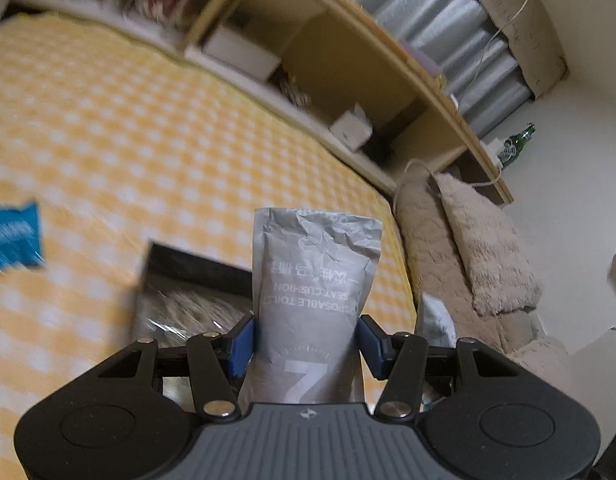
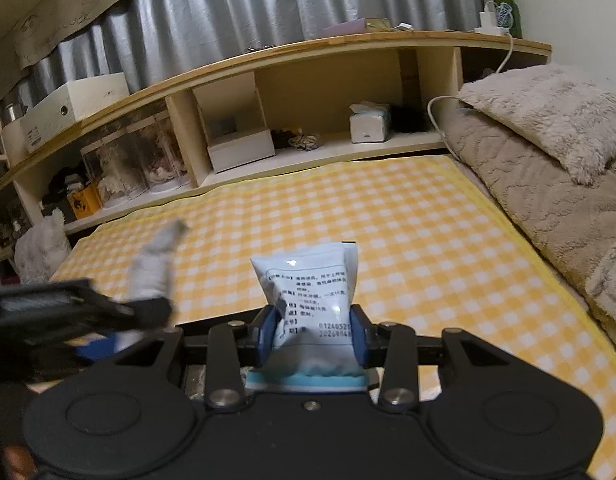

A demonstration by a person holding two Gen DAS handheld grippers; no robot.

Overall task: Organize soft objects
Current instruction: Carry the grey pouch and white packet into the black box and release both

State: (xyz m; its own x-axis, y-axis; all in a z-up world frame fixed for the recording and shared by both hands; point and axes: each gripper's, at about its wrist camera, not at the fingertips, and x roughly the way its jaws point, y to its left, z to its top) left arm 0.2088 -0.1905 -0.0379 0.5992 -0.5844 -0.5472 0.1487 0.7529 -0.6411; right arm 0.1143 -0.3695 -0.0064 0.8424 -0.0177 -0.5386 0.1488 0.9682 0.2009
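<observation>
My left gripper [image 1: 308, 338] is shut on a grey foil pouch [image 1: 314, 280] printed "disposable toilet seat cushion", held above the yellow checked sheet [image 1: 128, 140]. A dark open box [image 1: 188, 300] sits just below and left of it. A blue packet [image 1: 14, 236] lies on the sheet at far left. My right gripper [image 2: 313, 332] is shut on a white and light-blue sachet [image 2: 310, 296], held over the sheet [image 2: 388, 220]. The left gripper [image 2: 108, 308] with its grey pouch [image 2: 158, 256] shows blurred at the left of the right wrist view.
A wooden shelf unit [image 2: 308, 92] runs along the far edge of the bed, holding white boxes, a tissue box [image 2: 370, 122] and clear containers. A beige fluffy pillow [image 2: 548, 116] and blanket lie at the right. A green bottle [image 2: 506, 4] stands on the shelf top.
</observation>
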